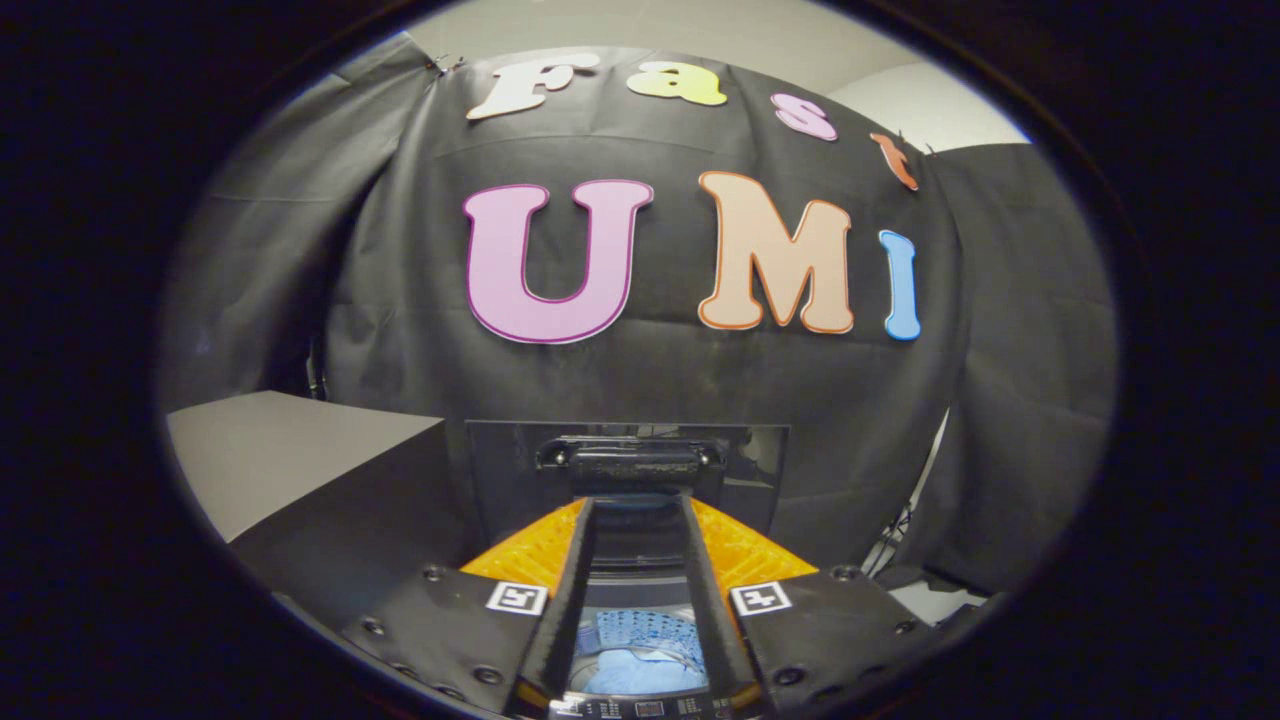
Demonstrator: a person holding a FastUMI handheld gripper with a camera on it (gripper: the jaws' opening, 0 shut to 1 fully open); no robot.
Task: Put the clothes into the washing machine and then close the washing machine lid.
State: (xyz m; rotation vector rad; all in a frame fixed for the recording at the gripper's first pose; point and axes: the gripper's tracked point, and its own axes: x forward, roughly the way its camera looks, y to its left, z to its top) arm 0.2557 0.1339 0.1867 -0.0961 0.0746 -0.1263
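Note:
The washing machine's dark lid [500,470] stands upright straight ahead, and its black handle [632,466] lies just beyond my fingertips. My gripper [637,505] is open, its orange-backed fingers [540,550] a hand's width apart with nothing pressed between them. Looking down through the gap between the fingers, I see the tub with blue clothes [630,672] inside, a plain light-blue piece under a blue-and-white patterned one [640,632]. The machine's control panel [640,708] sits at the near rim, below the fingers.
A grey tabletop [280,450] lies to the left of the machine, with its dark front face dropping toward me. Black cloth hangs behind the lid. Some cables [900,530] run down at the right, beside a pale patch of floor [930,600].

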